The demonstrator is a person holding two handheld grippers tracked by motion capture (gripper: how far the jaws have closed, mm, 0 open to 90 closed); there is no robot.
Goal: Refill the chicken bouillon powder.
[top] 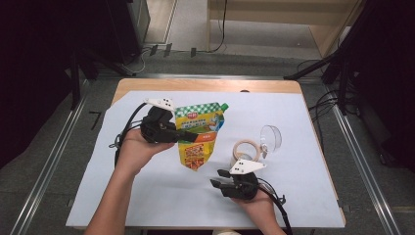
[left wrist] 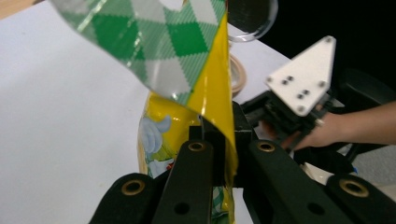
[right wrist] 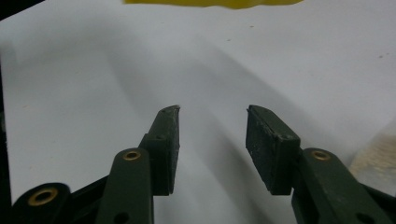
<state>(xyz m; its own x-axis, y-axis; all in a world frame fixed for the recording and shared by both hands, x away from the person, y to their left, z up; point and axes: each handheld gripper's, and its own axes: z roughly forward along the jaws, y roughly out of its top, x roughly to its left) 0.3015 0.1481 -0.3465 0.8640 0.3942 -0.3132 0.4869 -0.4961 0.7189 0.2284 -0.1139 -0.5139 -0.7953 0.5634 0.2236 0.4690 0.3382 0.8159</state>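
Note:
A yellow pouch (top: 198, 147) with a green checked top and a green spout hangs lifted above the white sheet (top: 147, 196). My left gripper (top: 192, 136) comes in from the left and is shut on the pouch's middle. In the left gripper view the pouch (left wrist: 205, 93) is pinched edge-on between the black jaws of that gripper (left wrist: 219, 137). My right gripper (top: 216, 178) sits low near the front of the table, pointing left, apart from the pouch. Its jaws (right wrist: 212, 123) stand open over bare sheet with nothing between them; the pouch's yellow bottom edge (right wrist: 210, 2) shows beyond.
A roll of tape (top: 244, 147) lies right of the pouch. Beside it a clear cup (top: 270, 138) lies on its side. The wooden table edge (top: 205, 85) runs along the back. Dark stands and cables surround the table.

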